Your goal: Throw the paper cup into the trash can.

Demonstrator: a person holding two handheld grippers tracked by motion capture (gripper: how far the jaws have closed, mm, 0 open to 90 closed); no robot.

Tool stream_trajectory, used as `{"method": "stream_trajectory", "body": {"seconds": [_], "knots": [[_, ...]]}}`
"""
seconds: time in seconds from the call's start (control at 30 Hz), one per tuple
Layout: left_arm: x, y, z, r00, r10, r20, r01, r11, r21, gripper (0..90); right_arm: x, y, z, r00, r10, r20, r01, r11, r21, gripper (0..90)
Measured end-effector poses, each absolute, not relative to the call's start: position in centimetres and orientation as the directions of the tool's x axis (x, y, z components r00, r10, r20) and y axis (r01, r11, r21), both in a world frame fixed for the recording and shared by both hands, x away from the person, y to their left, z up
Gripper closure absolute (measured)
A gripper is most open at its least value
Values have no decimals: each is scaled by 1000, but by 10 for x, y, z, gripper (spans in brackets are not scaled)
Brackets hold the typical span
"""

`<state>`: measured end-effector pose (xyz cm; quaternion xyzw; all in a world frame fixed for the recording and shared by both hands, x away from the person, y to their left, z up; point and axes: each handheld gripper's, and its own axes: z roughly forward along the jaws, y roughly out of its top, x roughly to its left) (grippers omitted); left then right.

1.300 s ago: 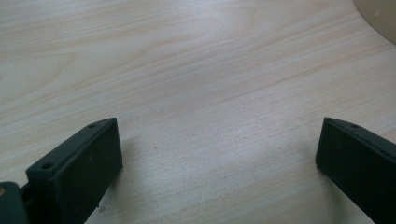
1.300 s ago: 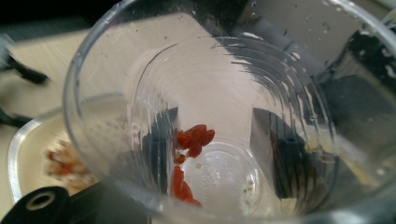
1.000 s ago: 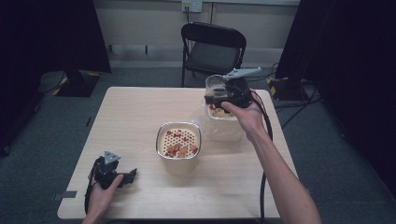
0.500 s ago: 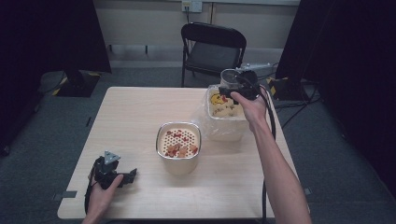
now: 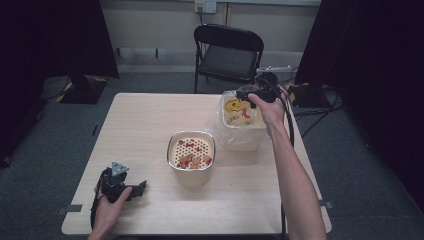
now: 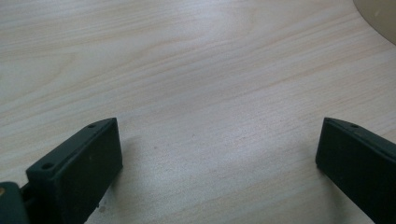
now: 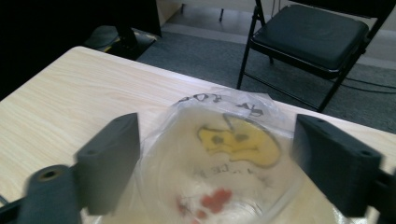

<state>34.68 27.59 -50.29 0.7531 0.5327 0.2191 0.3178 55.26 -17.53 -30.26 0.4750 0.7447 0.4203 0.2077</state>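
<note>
The table (image 5: 150, 125) is seen from above as a pale wooden top, with a black folding chair (image 5: 227, 52) set beyond its edge at twelve o'clock. Toward two o'clock on the top, a clear container lined with a printed plastic bag (image 5: 240, 122) is placed; a yellow figure and some red print or pieces are visible inside, though which cannot be told. Just beside it, toward the centre, a square tub with a perforated insert (image 5: 191, 152) is stood, and reddish pieces are spread over that insert.

The right tool (image 5: 259, 93) is held over the far rim of the bagged container, at its one o'clock side; in the right gripper view its jaws are spread wide around the bag (image 7: 224, 144) and nothing is gripped. The left tool (image 5: 121, 187) is rested at seven o'clock, well apart from both vessels, its jaws likewise parted over bare wood (image 6: 210, 93).

The work is judged to be at an early stage: the bag is approached but not yet seized, and the tub is left untouched.
</note>
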Motion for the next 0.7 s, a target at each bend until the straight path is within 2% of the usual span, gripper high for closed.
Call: {"method": "stream_trajectory", "body": {"seconds": [0.33, 0.7], "knots": [[347, 276, -503, 337, 942, -9, 663, -231, 712, 0, 545, -179, -302, -465, 880, 93, 523, 188, 831, 150], [347, 276, -503, 337, 941, -9, 663, -231, 712, 0, 516, -185, -304, -506, 856, 103, 508, 199, 838, 185]]}}
